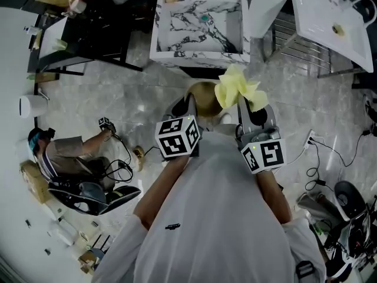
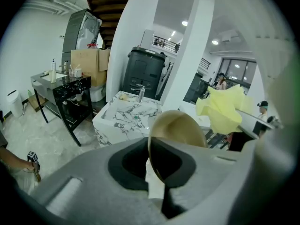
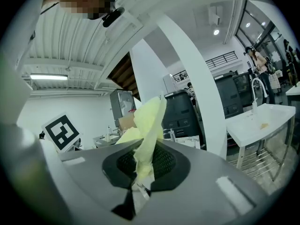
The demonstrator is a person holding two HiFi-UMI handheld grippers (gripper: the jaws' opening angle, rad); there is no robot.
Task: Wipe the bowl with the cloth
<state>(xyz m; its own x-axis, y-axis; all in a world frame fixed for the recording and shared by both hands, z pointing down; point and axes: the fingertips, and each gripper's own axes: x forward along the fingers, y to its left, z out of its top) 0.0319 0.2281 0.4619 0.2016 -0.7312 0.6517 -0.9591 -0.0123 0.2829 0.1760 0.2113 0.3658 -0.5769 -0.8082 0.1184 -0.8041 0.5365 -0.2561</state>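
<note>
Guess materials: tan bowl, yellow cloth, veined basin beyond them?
Tan round bowl: matte, even beige, thin rim; wood, bamboo fibre or plastic, can't tell which.
Pale yellow cloth: limp, crumpled folds; soft woven fabric, maybe microfibre.
White square basin: dark veins on smooth white; marble or marble-look stone.

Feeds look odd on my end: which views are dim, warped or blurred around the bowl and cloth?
Head view: dim, edges bent, bowl and cloth sharp. Left gripper view: fisheye, black corners, bowl clear, foreground soft. Right gripper view: bright ceiling lights, cloth slightly soft.
</note>
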